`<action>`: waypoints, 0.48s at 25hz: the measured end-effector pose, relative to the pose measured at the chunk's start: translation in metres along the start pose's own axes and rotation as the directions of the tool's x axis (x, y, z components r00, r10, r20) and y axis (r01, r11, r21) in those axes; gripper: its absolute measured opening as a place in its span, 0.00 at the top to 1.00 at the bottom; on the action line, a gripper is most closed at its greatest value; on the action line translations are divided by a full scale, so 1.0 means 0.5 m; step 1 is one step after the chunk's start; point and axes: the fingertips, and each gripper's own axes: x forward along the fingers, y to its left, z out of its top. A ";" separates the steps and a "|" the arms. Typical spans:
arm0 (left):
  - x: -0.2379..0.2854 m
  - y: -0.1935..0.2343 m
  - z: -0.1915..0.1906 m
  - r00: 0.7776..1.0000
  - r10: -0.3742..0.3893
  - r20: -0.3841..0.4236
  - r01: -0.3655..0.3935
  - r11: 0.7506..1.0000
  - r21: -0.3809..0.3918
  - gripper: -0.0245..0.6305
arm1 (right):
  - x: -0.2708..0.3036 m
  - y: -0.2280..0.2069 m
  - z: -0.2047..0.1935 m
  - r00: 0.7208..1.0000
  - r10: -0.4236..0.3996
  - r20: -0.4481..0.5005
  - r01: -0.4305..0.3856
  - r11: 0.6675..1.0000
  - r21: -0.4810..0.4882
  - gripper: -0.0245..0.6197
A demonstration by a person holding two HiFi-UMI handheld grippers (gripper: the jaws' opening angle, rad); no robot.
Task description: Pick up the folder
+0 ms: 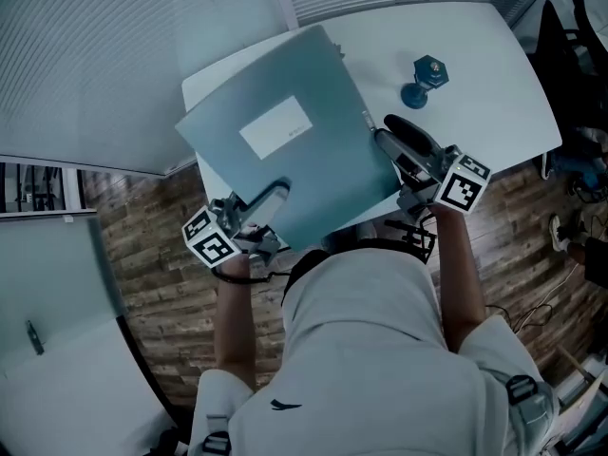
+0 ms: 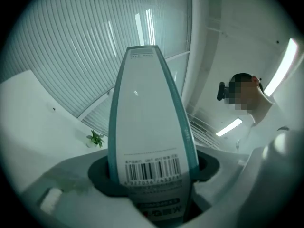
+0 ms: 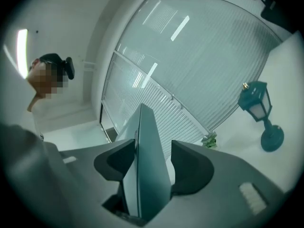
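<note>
A teal folder (image 1: 285, 150) with a white label on its cover is held tilted in the air above the white table (image 1: 484, 65). My left gripper (image 1: 271, 199) is shut on its near-left end; in the left gripper view (image 2: 152, 171) the wide spine (image 2: 149, 122) with a barcode sticker fills the gap between the dark pads. My right gripper (image 1: 388, 137) is shut on the folder's right edge. In the right gripper view (image 3: 149, 164) the thin edge of the folder (image 3: 147, 175) stands upright between the jaws.
A small blue lantern figure (image 1: 425, 79) (image 3: 261, 113) stands on the table at the right. A tiny potted plant (image 2: 95, 139) sits farther back near the window blinds. Dark chairs (image 1: 570, 36) stand at the right, beyond the table, and wooden floor lies beneath me.
</note>
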 end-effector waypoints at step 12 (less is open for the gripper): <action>-0.187 -0.056 0.155 0.688 0.520 0.506 -0.697 0.668 0.261 0.46 | -0.002 0.046 0.021 0.986 -0.161 0.043 0.164 0.885 -0.436 0.72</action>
